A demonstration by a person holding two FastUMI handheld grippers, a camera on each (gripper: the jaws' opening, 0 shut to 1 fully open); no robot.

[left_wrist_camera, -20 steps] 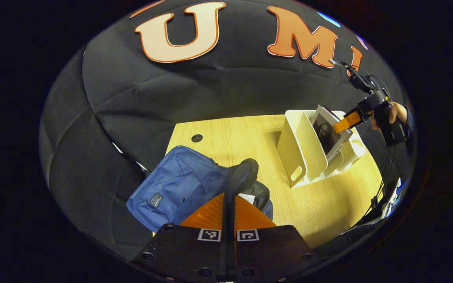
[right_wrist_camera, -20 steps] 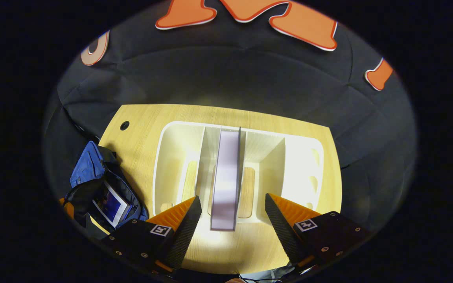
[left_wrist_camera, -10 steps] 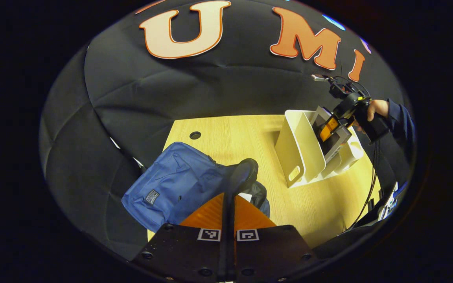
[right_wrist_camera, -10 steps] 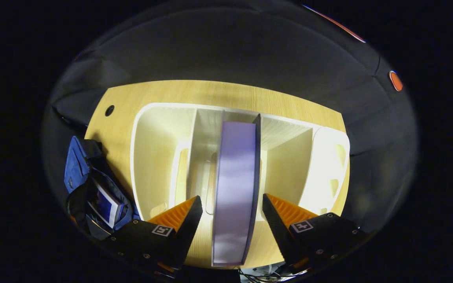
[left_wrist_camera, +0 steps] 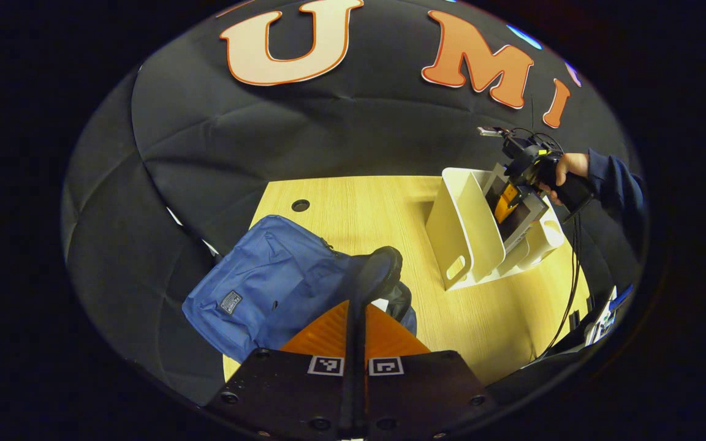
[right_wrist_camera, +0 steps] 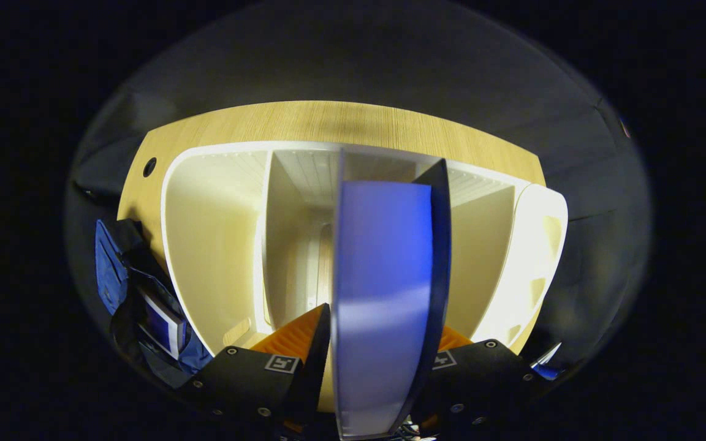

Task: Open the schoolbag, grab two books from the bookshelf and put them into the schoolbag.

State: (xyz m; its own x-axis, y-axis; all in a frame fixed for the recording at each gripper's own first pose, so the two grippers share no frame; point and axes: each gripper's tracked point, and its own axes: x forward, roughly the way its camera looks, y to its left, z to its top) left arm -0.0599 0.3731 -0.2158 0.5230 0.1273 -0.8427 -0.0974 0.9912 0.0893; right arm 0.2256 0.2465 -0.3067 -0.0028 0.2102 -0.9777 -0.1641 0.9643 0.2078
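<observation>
A purple-spined upright book (right_wrist_camera: pixel 383 294) in the middle compartment of the white plastic bookshelf (right_wrist_camera: pixel 218 245) at frame centre is clamped between the fingers of the right gripper (right_wrist_camera: pixel 377 355), while the left gripper (left_wrist_camera: pixel 358 318) is clenched on the dark strap (left_wrist_camera: pixel 377 272) of the blue fabric schoolbag (left_wrist_camera: pixel 267 288) lying lower left on the wooden surface (left_wrist_camera: pixel 365 208).

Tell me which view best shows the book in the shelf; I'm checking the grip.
Right gripper view: the book stands close up between the right tongs, in the shelf. Left gripper view shows it far off, small.
</observation>
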